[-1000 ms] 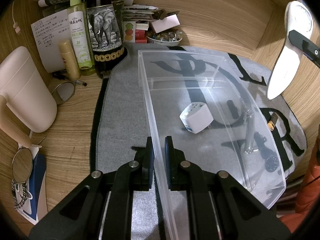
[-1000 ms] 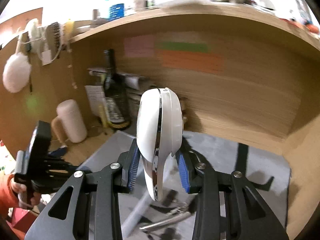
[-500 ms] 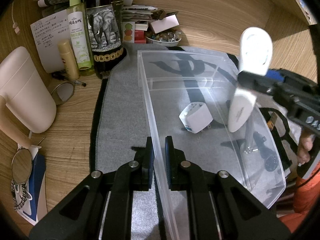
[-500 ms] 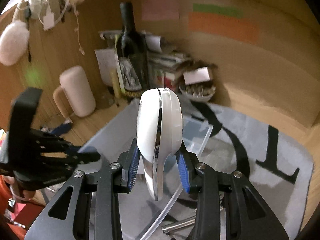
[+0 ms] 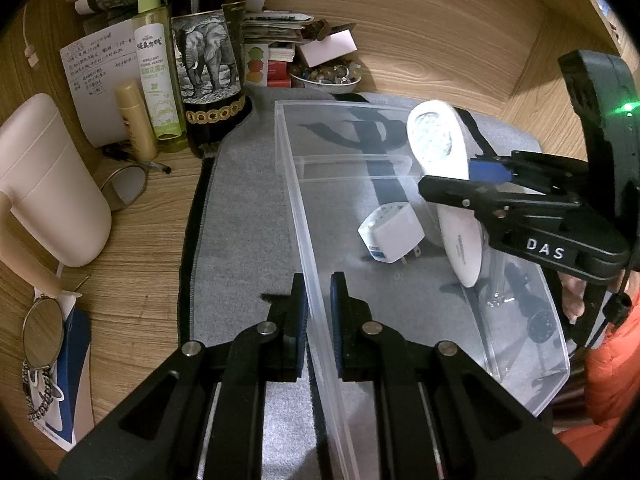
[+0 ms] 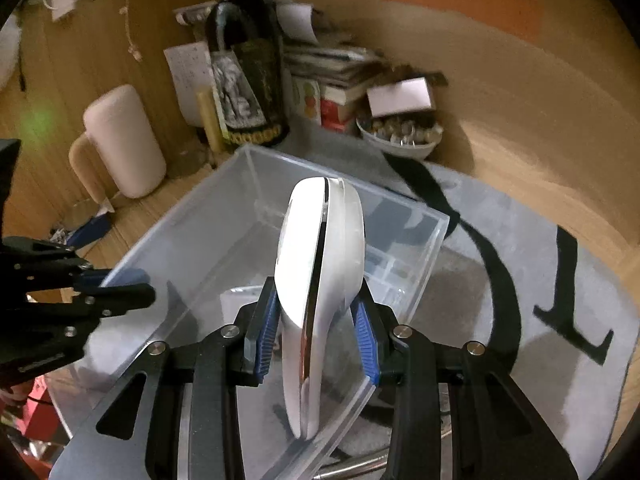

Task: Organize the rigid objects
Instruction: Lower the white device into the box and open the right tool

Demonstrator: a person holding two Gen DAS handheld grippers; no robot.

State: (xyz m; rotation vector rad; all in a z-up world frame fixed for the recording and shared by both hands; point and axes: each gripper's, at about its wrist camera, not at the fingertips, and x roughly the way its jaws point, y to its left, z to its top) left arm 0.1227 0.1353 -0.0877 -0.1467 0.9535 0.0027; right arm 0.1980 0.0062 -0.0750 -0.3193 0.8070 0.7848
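My right tongs [image 6: 316,334], gripping the white device [image 6: 320,280], have dropped over the clear bin [image 5: 400,300]; left tongs [image 5: 318,312] pinch its wall. Release comes next.

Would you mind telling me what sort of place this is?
Probably a home desk nook: wooden walls, a wine bottle, stacked books and handwritten notes at the back.

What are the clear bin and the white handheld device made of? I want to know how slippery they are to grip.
The clear bin looks like rigid transparent plastic: the mat's lettering shows through its thin, glossy walls. The white handheld device seems to be glossy moulded plastic with a mirror-like, probably chromed, seam band; highlights run along its shell. Both look smooth, so likely slippery.
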